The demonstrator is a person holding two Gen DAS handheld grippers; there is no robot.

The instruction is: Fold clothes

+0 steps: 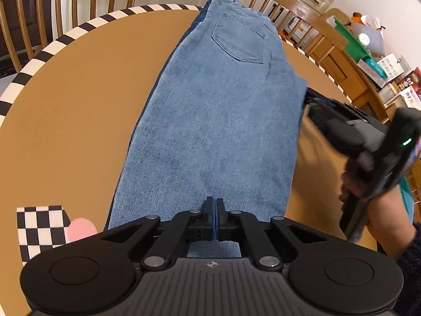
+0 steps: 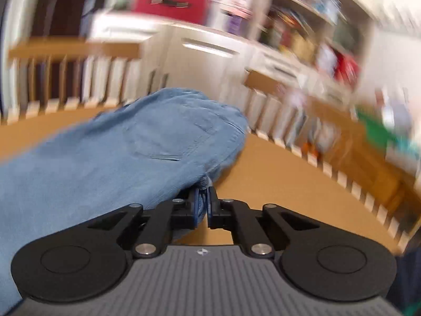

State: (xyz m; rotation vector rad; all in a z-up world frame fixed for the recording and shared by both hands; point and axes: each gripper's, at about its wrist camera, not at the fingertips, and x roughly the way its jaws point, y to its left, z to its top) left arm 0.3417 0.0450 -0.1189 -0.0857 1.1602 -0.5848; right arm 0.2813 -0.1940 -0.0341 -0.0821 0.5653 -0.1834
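A pair of light blue jeans (image 1: 221, 110) lies lengthwise on the round tan table (image 1: 79, 121), back pocket up, waistband at the far edge. My left gripper (image 1: 215, 205) is shut above the near end of the jeans; whether it pinches cloth is hidden. My right gripper (image 1: 306, 98) is at the jeans' right edge, held by a hand. In the blurred right wrist view the right gripper (image 2: 203, 197) is shut on a fold of the jeans (image 2: 110, 152) at their edge.
The table has a black-and-white checked rim (image 1: 86, 25). Wooden chairs (image 1: 310, 29) stand around it. Cluttered shelves and boxes (image 1: 381, 60) are at the right. A checked patch with a pink shape (image 1: 44, 226) is at the near left.
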